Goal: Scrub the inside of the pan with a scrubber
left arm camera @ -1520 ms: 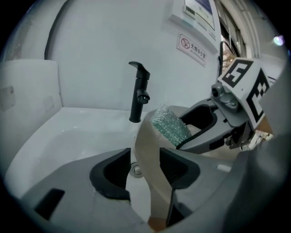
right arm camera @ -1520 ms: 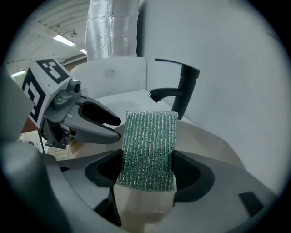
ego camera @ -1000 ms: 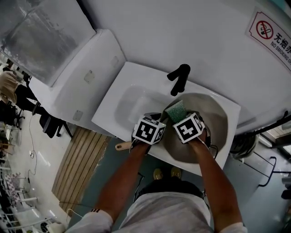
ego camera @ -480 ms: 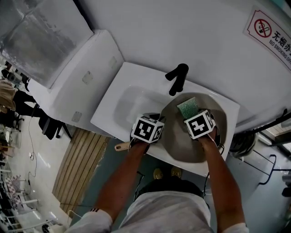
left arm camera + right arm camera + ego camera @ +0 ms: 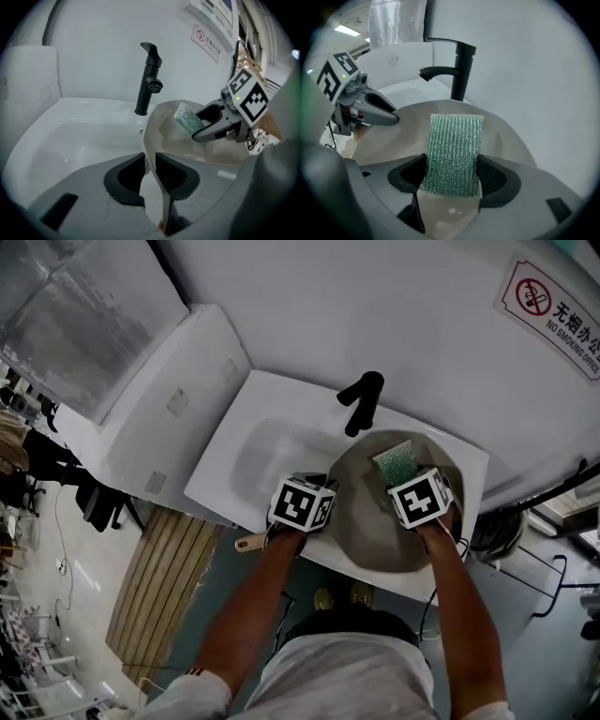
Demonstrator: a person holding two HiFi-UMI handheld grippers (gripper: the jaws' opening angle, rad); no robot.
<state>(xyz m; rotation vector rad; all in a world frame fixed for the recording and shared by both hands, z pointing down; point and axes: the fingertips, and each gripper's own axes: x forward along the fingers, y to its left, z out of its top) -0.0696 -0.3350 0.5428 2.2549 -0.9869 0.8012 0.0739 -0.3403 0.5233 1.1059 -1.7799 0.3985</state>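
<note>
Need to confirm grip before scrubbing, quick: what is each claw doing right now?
Left claw: has just been closing, now clamped on the rim of the round beige pan.
Right claw: shut on the green mesh scrubber.

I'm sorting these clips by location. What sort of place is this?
Probably a washing-up spot in a workplace, not a home kitchen: a white sink with a pan in it, a black faucet, and a no-smoking sign on the wall.

2x hand-held grippers (image 5: 150,165) (image 5: 452,176); 1 ea. pan (image 5: 375,532), scrubber (image 5: 396,461), sink (image 5: 270,452), faucet (image 5: 361,401), no-smoking sign (image 5: 553,310)
</note>
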